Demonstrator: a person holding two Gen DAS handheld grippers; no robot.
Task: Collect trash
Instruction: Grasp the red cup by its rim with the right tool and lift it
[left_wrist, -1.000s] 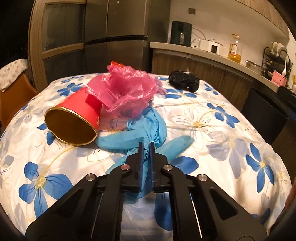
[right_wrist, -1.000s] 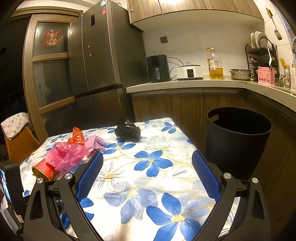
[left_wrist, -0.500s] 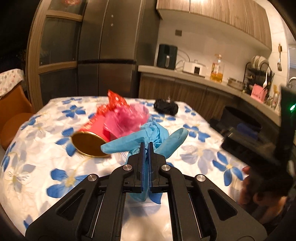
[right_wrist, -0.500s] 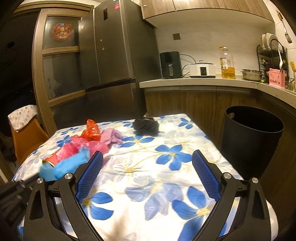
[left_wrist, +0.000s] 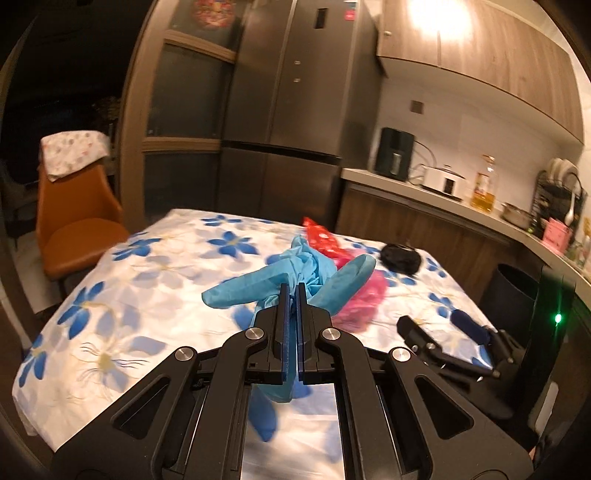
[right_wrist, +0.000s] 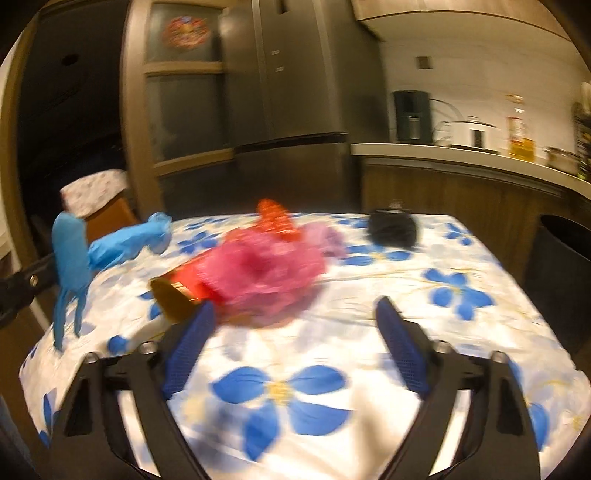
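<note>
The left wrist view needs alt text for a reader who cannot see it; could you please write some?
The left gripper is shut on a crumpled blue rubber glove, lifted above a table in a white cloth with blue flowers. Pink and black plastic bags lie beyond.

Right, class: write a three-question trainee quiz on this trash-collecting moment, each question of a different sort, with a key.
1. True or false: the left tool is shut on the blue glove.
2. Multiple choice: what lies between the right tool's open jaws? A) the black bag B) the pink bag C) nothing but bare tablecloth.
3. Fill in: the red cup lies on its ____, its mouth toward the camera.

Key: 1 true; 2 C (those jaws have just been closing, with nothing between them); 3 side.
</note>
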